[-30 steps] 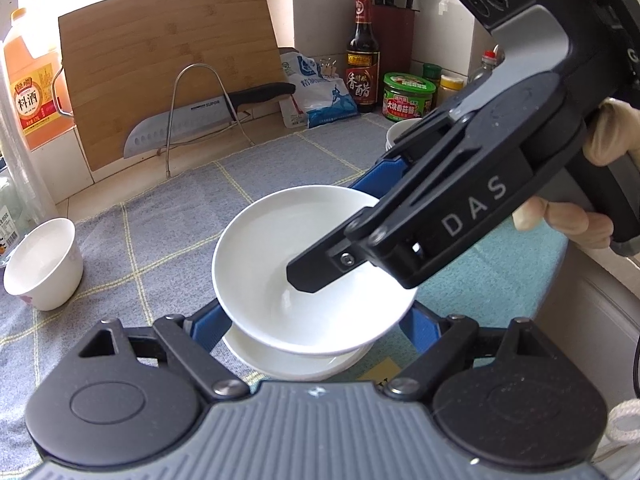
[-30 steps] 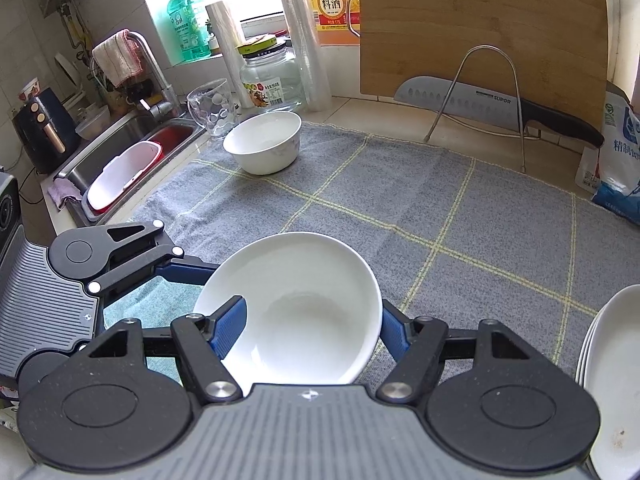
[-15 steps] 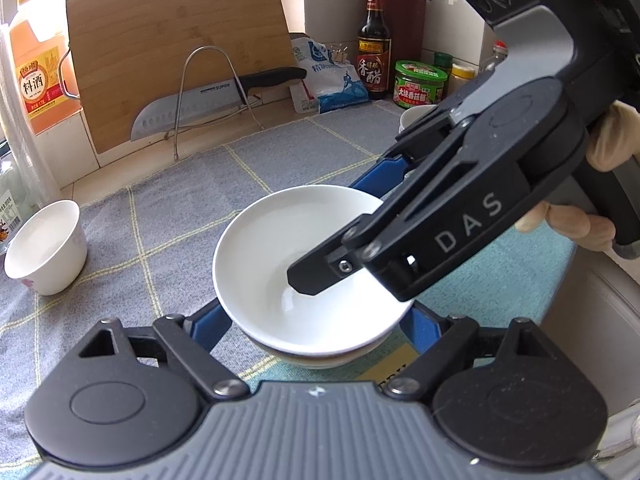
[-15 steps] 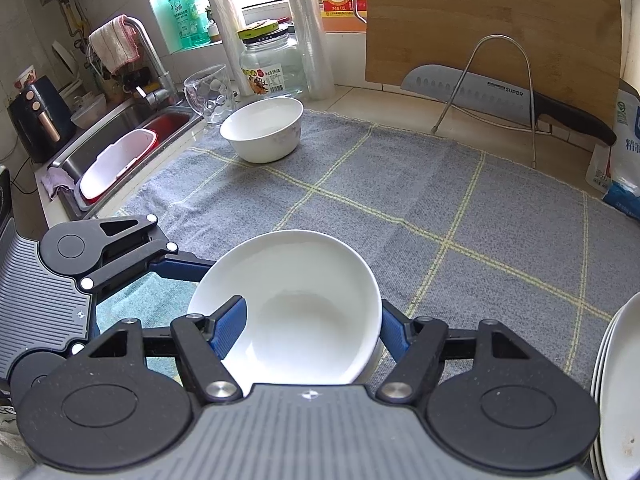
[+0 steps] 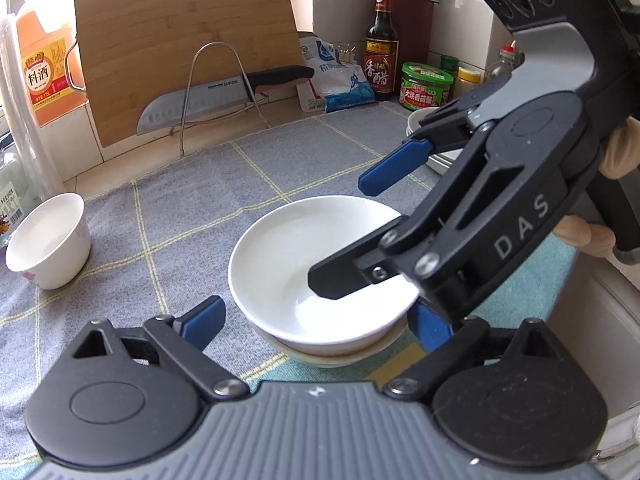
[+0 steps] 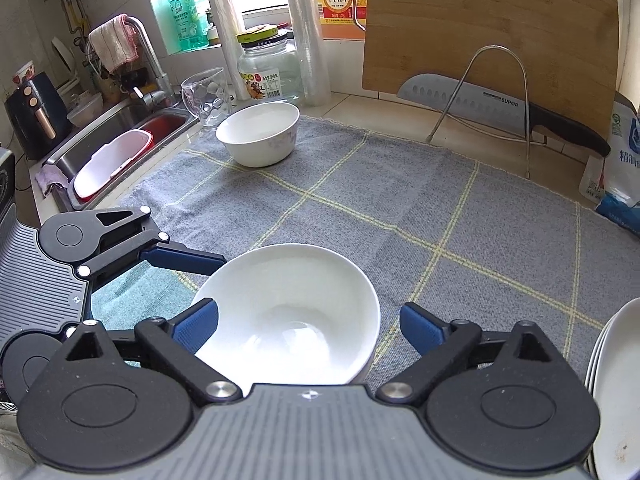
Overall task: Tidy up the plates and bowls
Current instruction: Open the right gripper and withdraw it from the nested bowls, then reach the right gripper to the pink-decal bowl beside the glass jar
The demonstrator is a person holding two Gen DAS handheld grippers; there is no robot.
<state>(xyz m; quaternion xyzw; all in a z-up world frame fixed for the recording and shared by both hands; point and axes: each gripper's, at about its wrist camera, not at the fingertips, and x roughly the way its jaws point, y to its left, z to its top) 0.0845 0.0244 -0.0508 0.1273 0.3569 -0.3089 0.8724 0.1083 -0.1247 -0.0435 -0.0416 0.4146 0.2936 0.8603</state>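
Bowls: white shallow bowl [image 5: 320, 268] nested on a second bowl [image 5: 332, 354], near front edge of surface [image 6: 352, 112], where grey cloth [image 6: 400, 220] meets teal cloth [image 6: 132, 292]
Cloth: grey with yellow grid, covers most of surface
Board: wooden cutting board [image 6: 488, 28] upright at the back wall, wire rack [image 6: 496, 92] in front of it
Knife: cleaver [image 6: 500, 110] leaning against board, lying across rack, black handle to the right in right wrist view
Plates: white stack [image 6: 612, 392] at right edge of right wrist view, well apart from bowls
Deep bowl: white [image 6: 260, 134], upright on far left corner of grey cloth, near glass [image 6: 206, 94] and jar [image 6: 270, 70]
Sink: sink [image 6: 120, 128] left of surface, red-and-white tub [image 6: 112, 168] in it
Left tongs: left tongs [image 5: 316, 326] wide, blue pads either side of nested bowls; left pad clear of the bowl, right pad partly hidden behind right tongs, contact there cannot tell
Right tongs: right tongs [image 6: 308, 324] wide, straddling the top bowl; left pad at or overlapping the rim, right pad apart from it; nothing clamped
Bottles: oil jug [image 5: 42, 68], vinegar bottle [image 5: 380, 52], green-lid jar [image 5: 426, 88] along the back wall
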